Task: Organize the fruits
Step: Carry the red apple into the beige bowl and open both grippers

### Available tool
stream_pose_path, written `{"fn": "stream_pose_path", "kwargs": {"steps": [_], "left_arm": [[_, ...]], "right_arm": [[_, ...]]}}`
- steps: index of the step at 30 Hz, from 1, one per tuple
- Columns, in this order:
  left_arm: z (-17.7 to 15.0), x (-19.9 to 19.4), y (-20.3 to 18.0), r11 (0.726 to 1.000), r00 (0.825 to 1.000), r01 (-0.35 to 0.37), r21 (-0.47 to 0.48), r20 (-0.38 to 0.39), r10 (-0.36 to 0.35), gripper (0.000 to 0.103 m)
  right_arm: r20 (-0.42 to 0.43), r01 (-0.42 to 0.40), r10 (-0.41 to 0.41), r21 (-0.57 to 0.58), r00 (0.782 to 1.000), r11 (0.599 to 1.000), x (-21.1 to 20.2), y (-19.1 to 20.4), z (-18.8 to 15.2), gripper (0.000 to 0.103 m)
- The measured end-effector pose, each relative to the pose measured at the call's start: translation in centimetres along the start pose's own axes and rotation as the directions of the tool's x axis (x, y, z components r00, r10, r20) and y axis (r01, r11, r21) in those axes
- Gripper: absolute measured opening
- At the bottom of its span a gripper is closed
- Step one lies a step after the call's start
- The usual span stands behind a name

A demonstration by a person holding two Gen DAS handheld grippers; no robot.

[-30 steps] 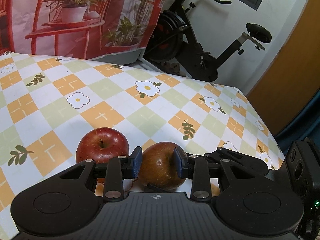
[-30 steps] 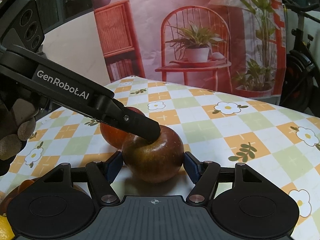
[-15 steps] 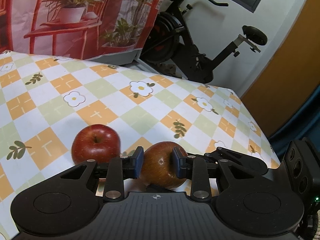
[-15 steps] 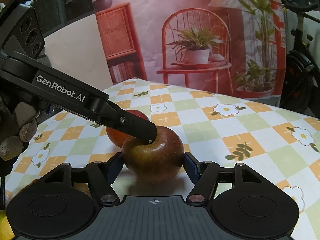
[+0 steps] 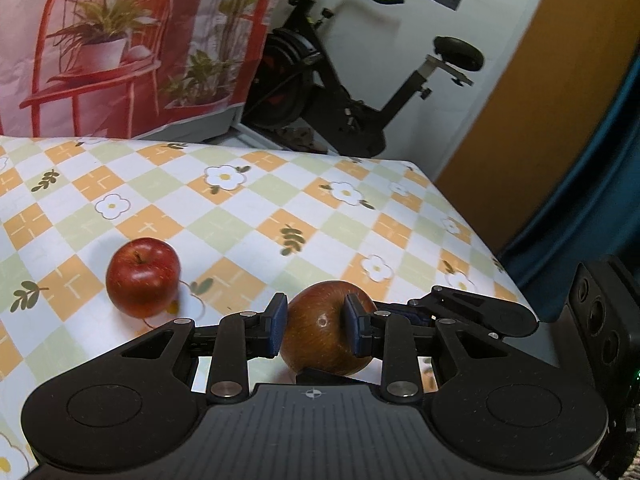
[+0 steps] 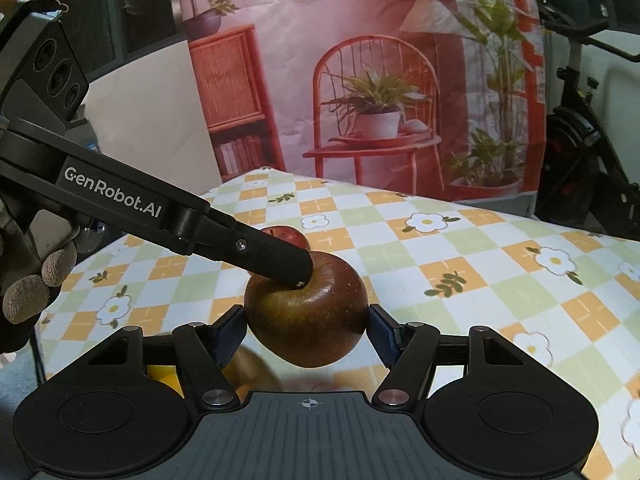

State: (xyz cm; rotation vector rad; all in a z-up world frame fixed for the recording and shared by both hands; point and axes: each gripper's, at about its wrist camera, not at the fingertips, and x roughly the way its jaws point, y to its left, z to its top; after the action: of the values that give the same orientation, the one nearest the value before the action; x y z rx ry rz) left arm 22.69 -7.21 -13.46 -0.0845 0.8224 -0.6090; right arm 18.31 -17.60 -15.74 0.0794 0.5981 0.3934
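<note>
The brownish-red apple (image 6: 306,314) is hanging clear of the worktop (image 6: 460,248), gripped from two directions at once. The right gripper (image 6: 306,330) is pinching it by its sides, blue pads pressing against the left and right flanks of the fruit. The left gripper (image 5: 316,326) is also clamping it, its fingers (image 5: 277,326) pressing into the apple's top and underside; in the right wrist view its upper finger is sitting in the stem hollow. A second, brighter red apple (image 5: 143,276) is resting on the worktop just behind, apart from the held one. A gloved hand (image 6: 34,280) is holding the left gripper's handle. The worktop is wearing a checked cloth with flowers. Behind are standing a printed backdrop (image 6: 360,80) and an exercise bike (image 5: 360,92).
</note>
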Motion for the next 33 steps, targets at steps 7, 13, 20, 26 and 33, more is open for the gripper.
{"fn": "stream_pose_path", "kwargs": {"steps": [7,13,20,26,33], "left_arm": [[-1.2,-1.6,-1.6,0.999,0.999,0.026,0.024,-0.023,-0.026,0.032],[-2.7,-3.2,-2.5,0.999,0.999,0.028,0.042,-0.045,-0.026,0.033],[-4.5,-4.5,-3.4,0.997,0.997,0.026,0.071,-0.074,-0.021,0.033],[-5.9,-5.1,-4.0,0.995,0.994,0.035,0.098,-0.107,-0.025,0.033],[-7.1,-4.4,-3.5,0.994,0.988,0.056,0.095,-0.147,-0.042,0.031]], "right_arm": [[-0.001,0.012,-0.012,0.01,1.0,1.0,-3.5,1.6,-1.0,0.062],[-0.015,-0.008,0.008,0.022,1.0,1.0,-5.6,3.0,-2.0,0.062],[-0.056,-0.027,0.029,0.035,0.998,0.999,-7.1,4.7,-3.3,0.062],[-0.098,-0.045,0.049,0.045,0.994,0.998,-8.0,5.6,-4.2,0.062],[-0.159,-0.082,0.093,0.074,0.983,0.994,-7.5,5.9,-5.4,0.062]]}}
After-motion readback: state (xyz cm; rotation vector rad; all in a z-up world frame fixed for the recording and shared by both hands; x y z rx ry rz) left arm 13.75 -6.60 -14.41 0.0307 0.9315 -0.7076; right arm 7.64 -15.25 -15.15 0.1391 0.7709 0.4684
